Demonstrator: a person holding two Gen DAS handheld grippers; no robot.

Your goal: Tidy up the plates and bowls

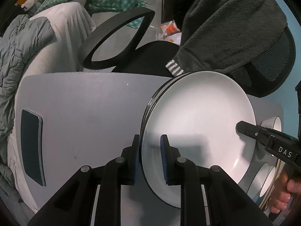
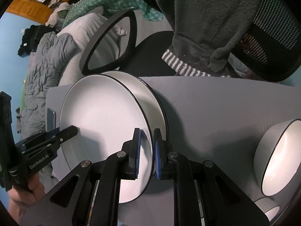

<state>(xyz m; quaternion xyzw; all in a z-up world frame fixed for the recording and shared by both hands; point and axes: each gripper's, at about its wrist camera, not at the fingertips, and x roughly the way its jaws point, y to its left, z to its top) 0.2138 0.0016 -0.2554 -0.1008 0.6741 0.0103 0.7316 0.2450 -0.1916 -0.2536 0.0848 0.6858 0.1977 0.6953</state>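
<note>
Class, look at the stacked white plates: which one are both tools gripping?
The top plate. The left tool and right tool clamp its opposite rims; the plate beneath lies flat, ungripped, on the table.

Both tongs, left [image 1: 150, 157] and right [image 2: 146, 153], point steeply down (jaws nearly closed), each gripped by a bare hand [image 2: 24, 195].

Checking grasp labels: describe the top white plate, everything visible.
The top plate is round, glossy white with a thin black rim, looks ceramic, empty and clean. It sits above a matching second plate over the grey table, tilted slightly against it. The left tool straddles one edge; the right tool clamps the opposite edge. Whether it rests on the lower plate is unclear.
</note>
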